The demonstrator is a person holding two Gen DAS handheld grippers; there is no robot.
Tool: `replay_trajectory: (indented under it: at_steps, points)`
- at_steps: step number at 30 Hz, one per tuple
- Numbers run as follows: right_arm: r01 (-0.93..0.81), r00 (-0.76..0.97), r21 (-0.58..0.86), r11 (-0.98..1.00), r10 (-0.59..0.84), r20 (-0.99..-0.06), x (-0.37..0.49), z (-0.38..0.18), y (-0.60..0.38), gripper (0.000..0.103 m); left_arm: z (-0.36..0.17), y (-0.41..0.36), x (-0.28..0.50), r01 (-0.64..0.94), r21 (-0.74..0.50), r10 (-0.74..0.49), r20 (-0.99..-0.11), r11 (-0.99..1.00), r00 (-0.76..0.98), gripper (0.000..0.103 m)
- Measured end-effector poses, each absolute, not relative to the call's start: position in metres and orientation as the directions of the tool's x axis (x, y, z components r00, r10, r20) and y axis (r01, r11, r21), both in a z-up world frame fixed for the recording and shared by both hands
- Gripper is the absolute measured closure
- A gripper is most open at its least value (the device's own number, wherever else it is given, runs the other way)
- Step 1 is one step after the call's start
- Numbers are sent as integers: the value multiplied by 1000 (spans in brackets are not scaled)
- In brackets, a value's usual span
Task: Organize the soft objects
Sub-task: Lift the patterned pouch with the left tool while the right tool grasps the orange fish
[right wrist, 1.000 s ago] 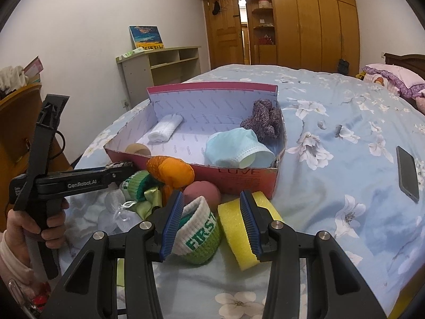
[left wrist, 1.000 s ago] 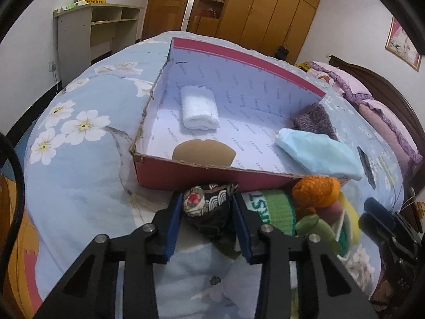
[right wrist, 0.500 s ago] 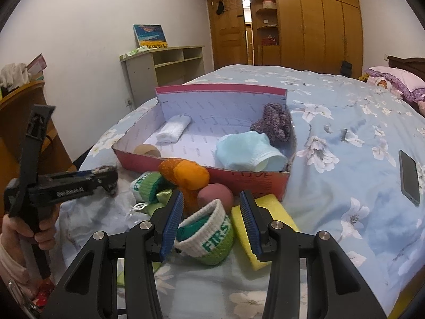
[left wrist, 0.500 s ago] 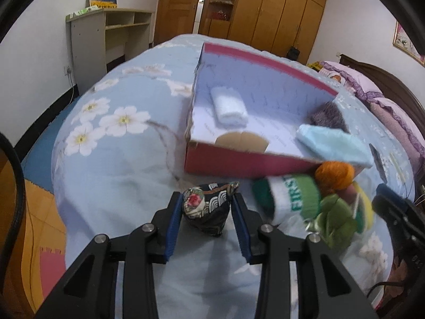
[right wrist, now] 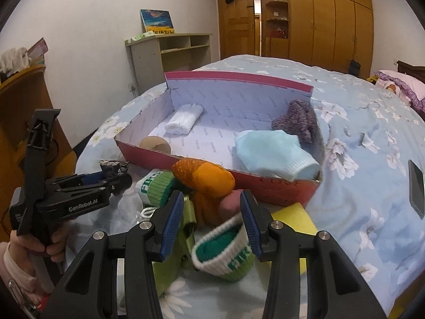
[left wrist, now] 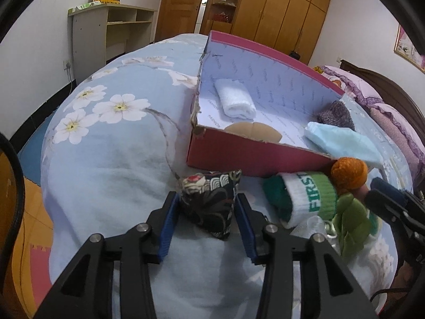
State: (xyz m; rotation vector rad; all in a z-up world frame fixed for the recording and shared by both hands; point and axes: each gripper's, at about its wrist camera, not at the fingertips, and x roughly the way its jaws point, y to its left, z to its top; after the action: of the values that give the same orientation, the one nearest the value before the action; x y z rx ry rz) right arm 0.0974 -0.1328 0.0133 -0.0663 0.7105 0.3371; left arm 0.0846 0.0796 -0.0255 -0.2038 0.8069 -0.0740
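Observation:
My left gripper (left wrist: 205, 202) is shut on a small black patterned pouch (left wrist: 209, 202) and holds it above the bedsheet, in front of the red box (left wrist: 247, 156). The box holds a white rolled towel (left wrist: 235, 102), a tan pad (left wrist: 253, 131), a light blue cloth (left wrist: 342, 143) and a purple knit piece (left wrist: 336, 114). My right gripper (right wrist: 212, 218) is open over a pile in front of the box: a green and white sock (right wrist: 225, 252), an orange plush (right wrist: 204, 176), a pink ball (right wrist: 231, 202) and a yellow sponge (right wrist: 294, 215).
A second green and white sock (left wrist: 305, 199) and a green fabric piece (left wrist: 350, 223) lie in the pile. A black phone (right wrist: 415, 188) lies on the bed at the right. A shelf unit (right wrist: 170, 53) and wardrobes (right wrist: 318, 18) stand behind.
My left gripper has lifted the pouch and drawn back left from the box. My right gripper has risen a little over the sock, jaws wider apart.

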Motion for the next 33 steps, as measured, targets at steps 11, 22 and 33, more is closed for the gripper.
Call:
replay_trajectory:
  at_steps: [11, 22, 33]
  points:
    - [-311, 700, -2, 950, 228, -677, 112, 8, -103, 58, -31, 79, 87, -7, -218, -152, -703, 976, 694, 55]
    - [-277, 712, -29, 960, 185, -678, 108, 12, -86, 40, -32, 80, 85, -5, -221, -154, -696, 975, 701, 55]
    - [-183, 716, 12, 983, 142, -683, 121, 3, -85, 43, -33, 82, 83, -3, -236, -166, -690, 972, 704, 55]
